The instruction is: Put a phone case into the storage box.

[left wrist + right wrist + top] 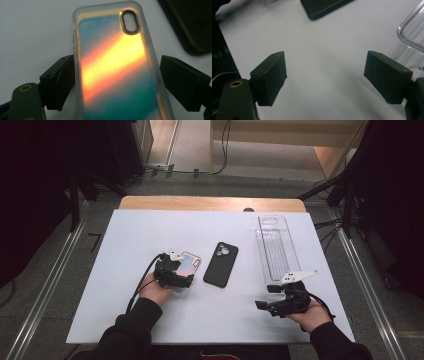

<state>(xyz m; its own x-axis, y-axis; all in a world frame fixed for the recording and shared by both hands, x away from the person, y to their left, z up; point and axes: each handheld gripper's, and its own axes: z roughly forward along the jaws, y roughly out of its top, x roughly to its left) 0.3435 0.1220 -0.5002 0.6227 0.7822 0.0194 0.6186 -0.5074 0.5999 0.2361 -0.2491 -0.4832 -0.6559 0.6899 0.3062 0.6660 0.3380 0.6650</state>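
Note:
An iridescent phone case [191,262] lies flat on the white tabletop, left of centre, its orange and teal back up [112,70]. My left gripper [183,279] straddles its lower half [117,72]: the left pad sits at the case's edge and a thin strip of table shows beside the right pad. A black phone case [221,264] lies just right of it [192,25]. My right gripper [266,297] rests near the front right of the table, jaws wide apart over bare table [324,77], nothing between them.
A clear plastic tray [274,247] stands lengthwise at the right, its near end just past my right gripper [412,37]. The white sheet [150,230] covers a wooden table; dark stands and cables surround it.

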